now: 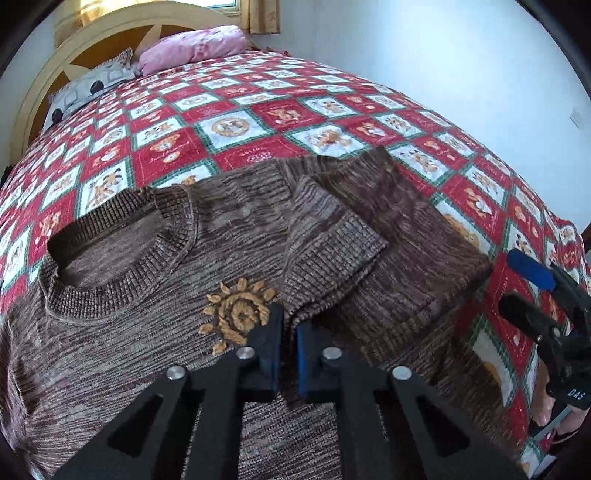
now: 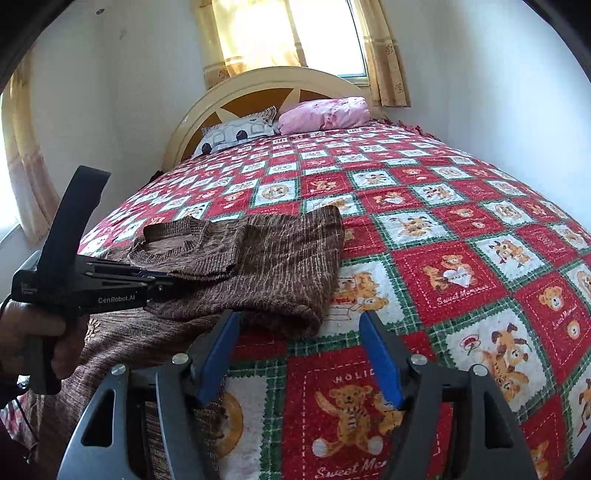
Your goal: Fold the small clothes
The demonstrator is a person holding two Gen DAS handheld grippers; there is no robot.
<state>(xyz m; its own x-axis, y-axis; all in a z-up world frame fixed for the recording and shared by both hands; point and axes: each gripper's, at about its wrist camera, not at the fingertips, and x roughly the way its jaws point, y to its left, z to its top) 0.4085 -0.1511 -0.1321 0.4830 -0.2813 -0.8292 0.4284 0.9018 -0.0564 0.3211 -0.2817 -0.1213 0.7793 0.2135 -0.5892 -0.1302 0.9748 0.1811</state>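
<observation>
A brown knitted sweater (image 1: 155,321) with an orange flower patch (image 1: 238,314) lies on the bed, its collar to the left. One sleeve (image 1: 325,243) and the right side are folded over its front. It also shows in the right wrist view (image 2: 266,266). My left gripper (image 1: 289,343) is shut on a fold of the sweater beside the sleeve cuff; it also shows in the right wrist view (image 2: 162,280). My right gripper (image 2: 299,328) is open and empty, just off the sweater's right edge above the bedspread; it also shows in the left wrist view (image 1: 524,291).
The bed has a red, white and green teddy-bear bedspread (image 2: 443,229). A pink pillow (image 2: 325,114) and a grey patterned pillow (image 2: 236,134) lie against the cream headboard (image 2: 266,79). A curtained window (image 2: 288,33) is behind. White walls stand close on both sides.
</observation>
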